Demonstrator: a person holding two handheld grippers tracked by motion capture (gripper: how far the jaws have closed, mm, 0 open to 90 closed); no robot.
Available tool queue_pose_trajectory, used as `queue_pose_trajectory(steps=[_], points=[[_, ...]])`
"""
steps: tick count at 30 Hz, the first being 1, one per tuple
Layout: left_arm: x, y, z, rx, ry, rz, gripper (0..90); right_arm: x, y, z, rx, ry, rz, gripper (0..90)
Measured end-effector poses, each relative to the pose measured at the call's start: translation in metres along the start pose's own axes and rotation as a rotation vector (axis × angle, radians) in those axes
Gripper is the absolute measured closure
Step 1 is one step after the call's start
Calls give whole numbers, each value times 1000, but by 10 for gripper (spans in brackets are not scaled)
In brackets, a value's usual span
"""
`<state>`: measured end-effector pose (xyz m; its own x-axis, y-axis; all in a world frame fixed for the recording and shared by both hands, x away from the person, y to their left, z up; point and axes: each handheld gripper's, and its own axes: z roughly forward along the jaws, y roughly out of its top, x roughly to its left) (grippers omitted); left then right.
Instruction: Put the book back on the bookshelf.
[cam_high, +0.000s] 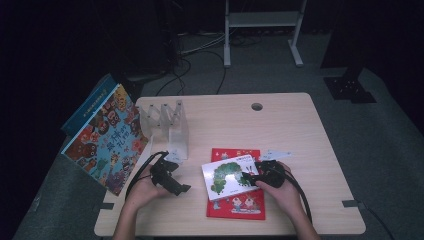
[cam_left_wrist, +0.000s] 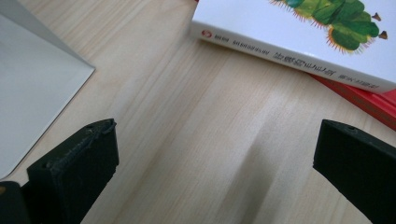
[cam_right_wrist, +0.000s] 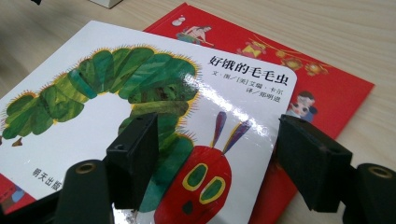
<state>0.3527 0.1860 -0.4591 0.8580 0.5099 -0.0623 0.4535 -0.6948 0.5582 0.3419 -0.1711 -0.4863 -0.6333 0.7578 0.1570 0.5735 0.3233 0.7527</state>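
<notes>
High cam sits above the near edge, looking forward and down over the whole table. Left tongs cam hovers super close to the wood, facing right toward the caterpillar book. Right tongs cam looks left across that same book, so all three share it.

White caterpillar picture book, closed, glossy cover up with a green caterpillar and red face, lying askew on top of a red picture book, flat near the desk's front edge
</notes>
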Motion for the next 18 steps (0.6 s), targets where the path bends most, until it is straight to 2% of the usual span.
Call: queue_pose_trajectory(steps=[11, 18], points=[[-8, 9, 6, -20, -47, 22, 0, 9, 16, 19, 13, 26, -26, 291], [-10, 12, 11, -16, -56, 20, 0, 17, 22, 30, 4, 51, -37, 292]])
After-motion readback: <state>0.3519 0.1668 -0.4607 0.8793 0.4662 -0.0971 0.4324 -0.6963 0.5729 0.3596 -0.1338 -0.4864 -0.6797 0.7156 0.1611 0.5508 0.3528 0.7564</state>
